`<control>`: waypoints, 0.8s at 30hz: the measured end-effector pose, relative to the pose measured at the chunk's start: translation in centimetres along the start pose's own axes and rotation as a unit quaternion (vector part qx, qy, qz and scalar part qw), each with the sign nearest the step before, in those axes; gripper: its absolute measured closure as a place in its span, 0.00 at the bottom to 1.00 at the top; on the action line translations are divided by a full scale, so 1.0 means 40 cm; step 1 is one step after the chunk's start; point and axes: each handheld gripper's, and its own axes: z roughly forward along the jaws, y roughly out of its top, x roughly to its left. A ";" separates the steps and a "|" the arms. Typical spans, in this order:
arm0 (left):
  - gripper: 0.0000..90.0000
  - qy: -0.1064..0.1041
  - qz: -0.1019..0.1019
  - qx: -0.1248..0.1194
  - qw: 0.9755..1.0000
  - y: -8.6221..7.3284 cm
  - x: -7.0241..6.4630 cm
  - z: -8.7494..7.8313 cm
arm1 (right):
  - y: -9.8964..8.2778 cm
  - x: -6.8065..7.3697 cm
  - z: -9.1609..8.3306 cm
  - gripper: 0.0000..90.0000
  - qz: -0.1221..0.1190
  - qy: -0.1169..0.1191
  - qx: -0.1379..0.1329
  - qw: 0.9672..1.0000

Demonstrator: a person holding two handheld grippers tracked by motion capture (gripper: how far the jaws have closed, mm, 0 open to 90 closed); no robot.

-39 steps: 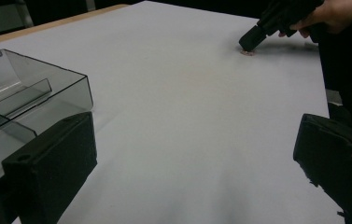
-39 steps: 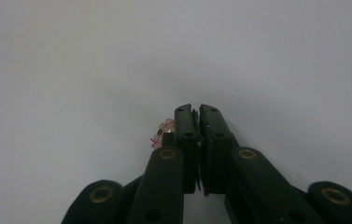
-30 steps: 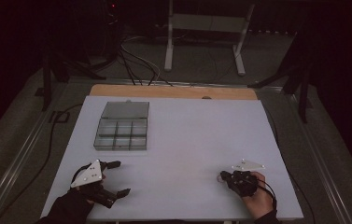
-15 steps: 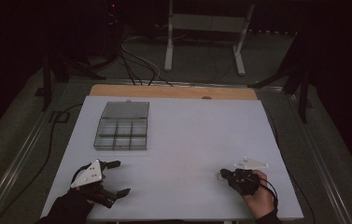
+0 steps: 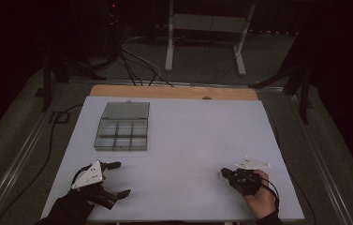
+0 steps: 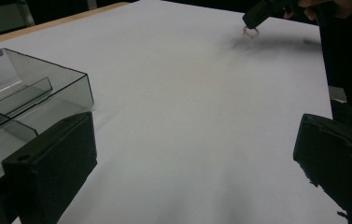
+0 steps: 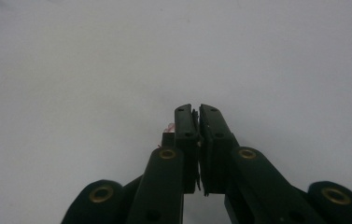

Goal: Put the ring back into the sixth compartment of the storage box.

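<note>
- Little has changed since the earlier frames: the right gripper (image 5: 226, 174) has only edged slightly toward the middle of the white surface (image 5: 188, 136), and the left gripper (image 5: 118, 179) sits where it was.
- Right jaws are pressed together on a small clear, pinkish ring-like piece (image 6: 249, 31), held just above the surface near its front right.
- It is too small and blurred to tell its long axis or which way it points.
- Left jaws stand wide apart with nothing between them, near the front left corner.
- The grey compartment box (image 5: 121, 126) lies open beyond the left gripper, well apart from the piece.
</note>
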 end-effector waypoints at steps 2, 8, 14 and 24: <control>0.00 0.000 -0.001 -0.003 1.000 0.001 -0.001 0.000 | 0.000 -0.001 0.000 0.97 0.000 0.001 0.000 1.000; 0.00 0.002 0.001 -0.003 1.000 0.002 -0.001 -0.001 | 0.005 0.001 -0.004 0.97 0.004 0.006 -0.003 1.000; 0.00 0.000 -0.001 -0.003 1.000 0.001 -0.001 -0.001 | 0.008 0.003 -0.003 0.97 0.003 0.009 -0.004 1.000; 0.00 0.000 -0.001 0.000 1.000 0.001 -0.001 0.000 | 0.024 0.006 -0.004 0.97 0.004 0.012 -0.007 1.000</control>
